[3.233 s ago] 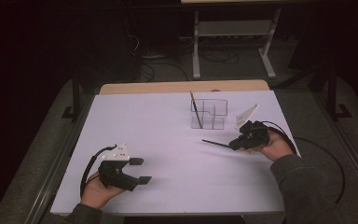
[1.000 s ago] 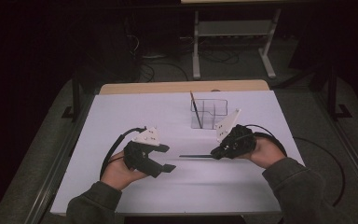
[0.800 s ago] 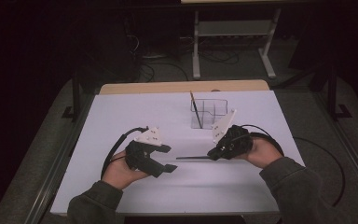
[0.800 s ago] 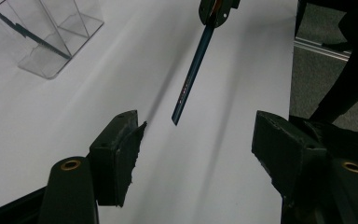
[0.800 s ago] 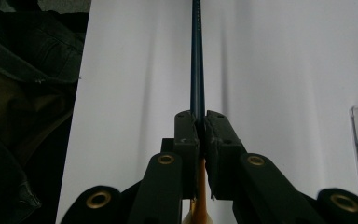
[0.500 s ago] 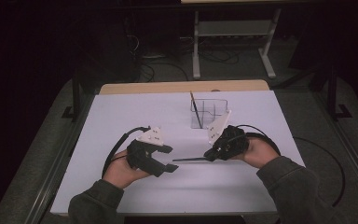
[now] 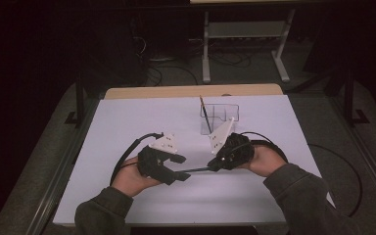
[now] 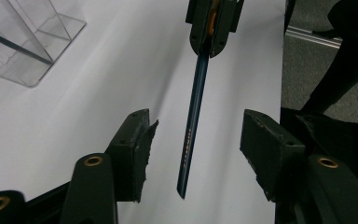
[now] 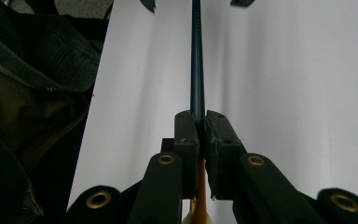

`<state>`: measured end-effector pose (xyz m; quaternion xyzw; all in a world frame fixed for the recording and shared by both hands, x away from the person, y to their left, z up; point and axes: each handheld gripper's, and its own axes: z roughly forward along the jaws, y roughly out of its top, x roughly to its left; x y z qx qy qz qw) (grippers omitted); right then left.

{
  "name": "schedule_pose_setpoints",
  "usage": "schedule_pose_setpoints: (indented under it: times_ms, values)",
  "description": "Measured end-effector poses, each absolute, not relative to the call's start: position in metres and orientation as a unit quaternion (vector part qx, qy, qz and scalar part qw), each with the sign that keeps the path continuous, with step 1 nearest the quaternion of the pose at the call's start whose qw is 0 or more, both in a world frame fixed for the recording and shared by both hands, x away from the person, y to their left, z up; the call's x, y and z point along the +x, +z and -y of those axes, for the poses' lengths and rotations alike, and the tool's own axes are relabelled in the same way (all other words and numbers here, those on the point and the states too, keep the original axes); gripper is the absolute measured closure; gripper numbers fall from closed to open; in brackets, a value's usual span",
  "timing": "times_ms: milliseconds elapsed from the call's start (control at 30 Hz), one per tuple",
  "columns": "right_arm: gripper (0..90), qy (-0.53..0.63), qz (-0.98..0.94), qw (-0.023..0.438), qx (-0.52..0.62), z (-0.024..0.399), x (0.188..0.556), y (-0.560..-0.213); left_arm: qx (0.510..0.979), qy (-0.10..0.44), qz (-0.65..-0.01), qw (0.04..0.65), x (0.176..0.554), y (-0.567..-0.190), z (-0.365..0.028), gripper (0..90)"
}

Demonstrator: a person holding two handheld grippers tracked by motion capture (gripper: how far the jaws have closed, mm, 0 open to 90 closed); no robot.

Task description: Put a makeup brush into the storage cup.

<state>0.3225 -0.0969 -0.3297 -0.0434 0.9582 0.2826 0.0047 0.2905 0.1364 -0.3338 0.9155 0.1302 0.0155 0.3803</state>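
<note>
High view: we note the table (image 7: 127, 122) under a white sheet, with both of the person's forearms entering from the near edge and meeting near its middle. Toward the far side stands a clear acrylic holder (image 7: 219, 115) with one thin brush or pencil leaning in it; we see the same holder at the upper left of the left gripper view (image 8: 32, 42). We record the right gripper (image 7: 214, 167) just in front of this holder, its jaws clamped tight on a dark blue pencil (image 7: 198, 170), which it holds roughly level above the sheet, pointing toward the left gripper (image 7: 177, 169). In the right gripper view the pencil (image 9: 197, 60) runs straight out from between the pressed pads, with an orange part showing behind them. In the left gripper view the pencil's free end (image 8: 191, 135) lies between the left gripper's two pads (image 8: 137, 149), touching neither; a gap shows on each side. These jaws have just been closing in, yet stand apart. Gold lettering on the shaft is too small for us to read.
</note>
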Motion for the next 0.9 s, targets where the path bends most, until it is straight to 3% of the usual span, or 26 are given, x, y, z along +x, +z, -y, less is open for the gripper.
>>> schedule_pose_setpoints:
  times_ms: [900]
  values:
    - [83.2,0.273,-0.960,0.001,-0.069,0.075,0.315,-0.328,0.932,-0.018,-0.111,0.343,0.293,-0.340,-0.124,64.9]
